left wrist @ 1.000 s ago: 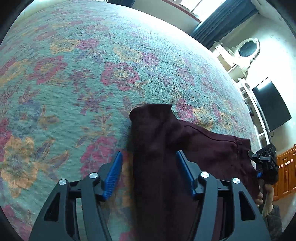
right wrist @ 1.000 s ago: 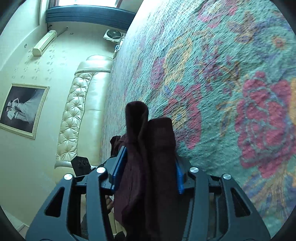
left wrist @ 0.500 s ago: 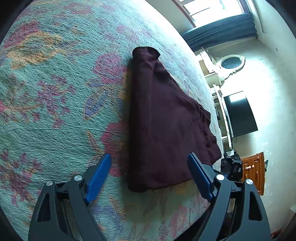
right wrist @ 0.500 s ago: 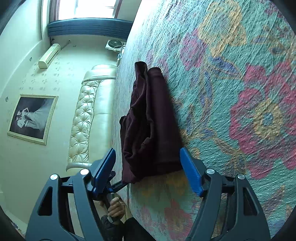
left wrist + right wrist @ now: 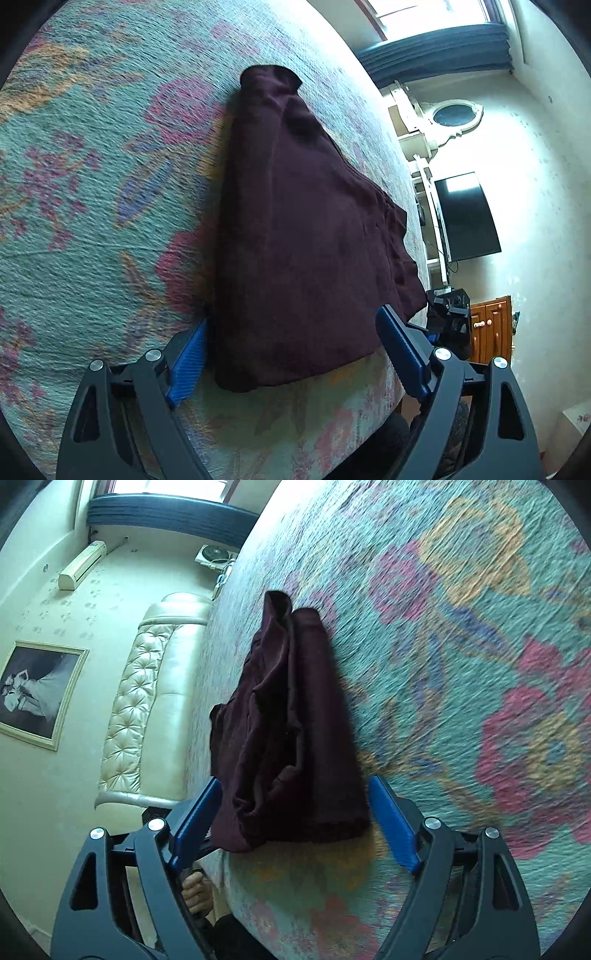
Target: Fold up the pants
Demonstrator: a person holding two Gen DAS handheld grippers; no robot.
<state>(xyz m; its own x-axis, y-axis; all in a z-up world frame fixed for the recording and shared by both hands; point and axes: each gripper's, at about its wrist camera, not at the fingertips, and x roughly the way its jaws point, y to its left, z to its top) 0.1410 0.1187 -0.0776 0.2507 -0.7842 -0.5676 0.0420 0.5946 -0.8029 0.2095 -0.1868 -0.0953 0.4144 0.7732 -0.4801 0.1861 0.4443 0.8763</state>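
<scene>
Dark maroon pants [image 5: 295, 236] lie folded in a long stack on the floral bedspread [image 5: 92, 184]. My left gripper [image 5: 295, 354] is open, its blue pads on either side of the near end of the pants, holding nothing. In the right wrist view the pants [image 5: 291, 731] lie near the bed's edge. My right gripper [image 5: 295, 823] is open, its pads flanking the near end of the stack, empty. The right gripper [image 5: 448, 317] also shows in the left wrist view beyond the pants.
The bed edge runs close to the pants on the near side. A wall TV [image 5: 465, 218] and a wooden cabinet [image 5: 491, 328] stand past the bed. A tufted cream headboard [image 5: 136, 709] and a framed picture [image 5: 37, 690] show in the right wrist view.
A second ago both grippers held the pants' end. They opened, let the pants lie on the bed, and pulled back; now both have come closer to the stack again.
</scene>
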